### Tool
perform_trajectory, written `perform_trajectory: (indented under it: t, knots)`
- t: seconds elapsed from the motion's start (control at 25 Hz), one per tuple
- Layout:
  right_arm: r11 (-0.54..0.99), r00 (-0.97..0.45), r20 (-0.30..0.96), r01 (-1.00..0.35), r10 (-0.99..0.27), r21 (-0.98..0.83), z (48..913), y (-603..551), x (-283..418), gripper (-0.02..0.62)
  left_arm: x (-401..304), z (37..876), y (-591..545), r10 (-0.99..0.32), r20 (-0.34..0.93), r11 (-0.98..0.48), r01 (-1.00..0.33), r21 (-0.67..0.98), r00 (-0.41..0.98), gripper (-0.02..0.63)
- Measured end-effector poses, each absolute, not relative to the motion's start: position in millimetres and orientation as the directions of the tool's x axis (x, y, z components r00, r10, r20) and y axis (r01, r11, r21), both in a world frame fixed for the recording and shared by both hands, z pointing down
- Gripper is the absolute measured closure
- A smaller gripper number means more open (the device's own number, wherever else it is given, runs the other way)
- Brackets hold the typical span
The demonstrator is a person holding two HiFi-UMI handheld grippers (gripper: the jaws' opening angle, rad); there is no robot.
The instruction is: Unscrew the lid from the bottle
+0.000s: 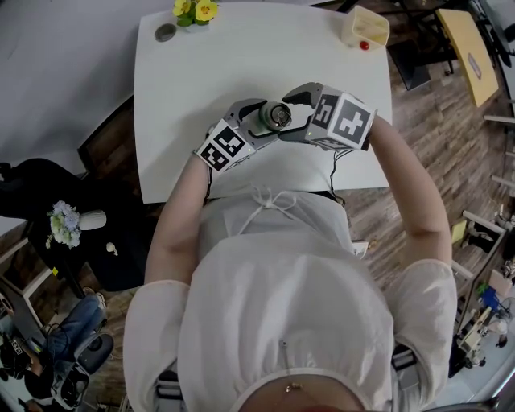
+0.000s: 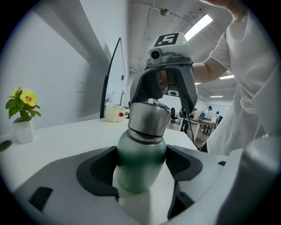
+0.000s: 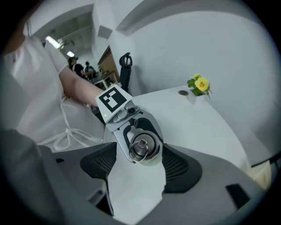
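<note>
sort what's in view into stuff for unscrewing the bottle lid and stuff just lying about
For the job: green bottle, its steel lid, left tool gripping the bottle, right tool open around the lid.
Lying about: potted yellow flower, small round disc beside it, cream box.

Both bare forearms reach forward and meet in front of the chest. The left forearm (image 1: pixel 179 221) comes in from the left side and carries the left gripper (image 2: pixel 141 153), which points only slightly downward. Its two pads press on opposite sides of the bottle (image 2: pixel 139 169) body, with its marker cube (image 1: pixel 221 150) behind the jaws, toward the wrist. The right forearm (image 1: pixel 412 197) angles inward, and the right gripper (image 3: pixel 140 151) is tilted steeply down over the top of the left gripper's jaws. Its jaws stand apart on either side of the lid (image 3: pixel 141 148), and neither pad clamps it.
</note>
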State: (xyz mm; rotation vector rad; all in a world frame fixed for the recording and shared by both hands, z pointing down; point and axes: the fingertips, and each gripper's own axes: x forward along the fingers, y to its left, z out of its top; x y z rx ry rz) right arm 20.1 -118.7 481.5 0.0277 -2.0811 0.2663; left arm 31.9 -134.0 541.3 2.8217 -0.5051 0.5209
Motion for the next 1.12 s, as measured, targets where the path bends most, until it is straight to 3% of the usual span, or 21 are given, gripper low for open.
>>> perform_trajectory:
  t: [0.08, 0.24, 0.52, 0.8, 1.12]
  knots:
    - [0.941, -0.542, 0.838, -0.250, 0.059, -0.229, 483.8, -118.7, 23.6, 0.254, 30.4, 541.5, -134.0, -0.290, 0.380, -0.916, -0.370, 0.155, 0.878, 0.241]
    - [0.851, -0.547, 0.835, -0.466, -0.063, -0.242, 493.1, -124.7, 25.9, 0.287, 32.3, 537.6, -134.2, -0.291, 0.376, -0.916, -0.370, 0.158, 0.880, 0.241]
    - [0.794, -0.511, 0.843, -0.576, -0.165, -0.194, 502.4, -127.5, 19.7, 0.334, 33.0, 538.0, -133.9, -0.290, 0.379, -0.915, -0.371, 0.160, 0.879, 0.241]
    - [0.830, -0.500, 0.856, -0.528, -0.134, -0.178, 503.0, -127.5, 20.0, 0.336, 33.9, 537.9, -134.3, -0.292, 0.379, -0.914, -0.373, 0.159, 0.878, 0.241]
    - [0.951, -0.449, 0.893, -0.276, 0.002, -0.141, 502.9, -123.4, 22.5, 0.337, 33.9, 537.9, -133.6, -0.291, 0.379, -0.915, -0.371, 0.157, 0.878, 0.241]
